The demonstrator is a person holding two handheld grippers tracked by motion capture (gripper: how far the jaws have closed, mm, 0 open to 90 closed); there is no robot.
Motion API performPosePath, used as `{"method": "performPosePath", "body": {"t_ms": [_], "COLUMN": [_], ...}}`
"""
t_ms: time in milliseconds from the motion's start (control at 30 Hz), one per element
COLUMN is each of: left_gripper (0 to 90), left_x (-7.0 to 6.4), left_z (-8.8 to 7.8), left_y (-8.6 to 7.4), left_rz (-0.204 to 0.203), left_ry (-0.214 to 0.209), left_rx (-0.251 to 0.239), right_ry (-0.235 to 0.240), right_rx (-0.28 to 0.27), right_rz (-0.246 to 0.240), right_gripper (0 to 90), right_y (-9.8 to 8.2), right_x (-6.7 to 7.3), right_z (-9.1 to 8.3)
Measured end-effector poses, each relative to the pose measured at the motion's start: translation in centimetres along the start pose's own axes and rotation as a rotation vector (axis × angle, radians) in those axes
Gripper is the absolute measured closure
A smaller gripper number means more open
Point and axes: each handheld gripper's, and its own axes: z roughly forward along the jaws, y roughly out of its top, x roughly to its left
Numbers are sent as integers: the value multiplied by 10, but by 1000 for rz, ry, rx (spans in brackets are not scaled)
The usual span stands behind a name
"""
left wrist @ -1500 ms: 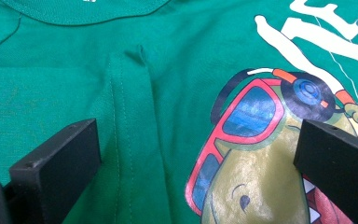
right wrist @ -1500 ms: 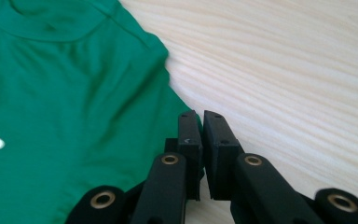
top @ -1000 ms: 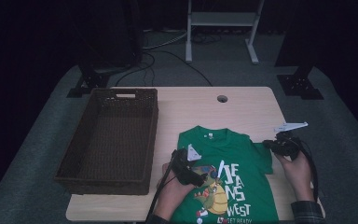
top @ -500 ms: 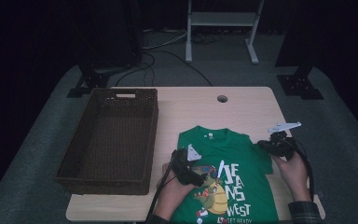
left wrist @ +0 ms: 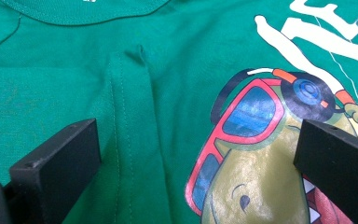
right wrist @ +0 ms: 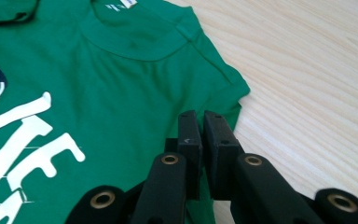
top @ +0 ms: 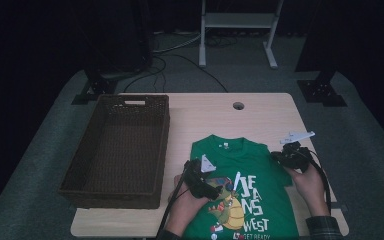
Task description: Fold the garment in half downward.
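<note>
High view: shirt (top: 245,187) lies flat on the tabletop (top: 260,117), left tool (top: 200,182) open and resting on its front to steady it while right tool (top: 287,159) pinches the sleeve edge, probably to fold it inward.

Basket (top: 117,145) left of shirt (top: 250,200)

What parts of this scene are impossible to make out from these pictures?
- Green printed T-shirt: its hem, cut off by the high view's bottom edge.
- Right gripper: whether cloth sits between its closed fingers, hidden by the fingers themselves in the right gripper view.
- Dark woven basket: its contents, too dark in the high view.
</note>
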Motion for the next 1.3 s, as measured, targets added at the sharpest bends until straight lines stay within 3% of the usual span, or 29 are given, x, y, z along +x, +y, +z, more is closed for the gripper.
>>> {"method": "performPosePath", "body": {"t_ms": [533,1100,1300], "left_gripper": [0,0,0], "left_x": [0,0,0], "left_z": [0,0,0], "left_y": [0,0,0], "left_rz": [0,1,2], "left_ry": [-1,0,0], "left_rx": [0,1,1], "right_ry": [60,132,136], "right_rx": [-34,-86,-68], "right_rz": [-47,-24,-13], "right_gripper": [861,860,859], "right_y": [13,24,23], "right_x": [19,23,22], "right_z": [1,11,23]}}
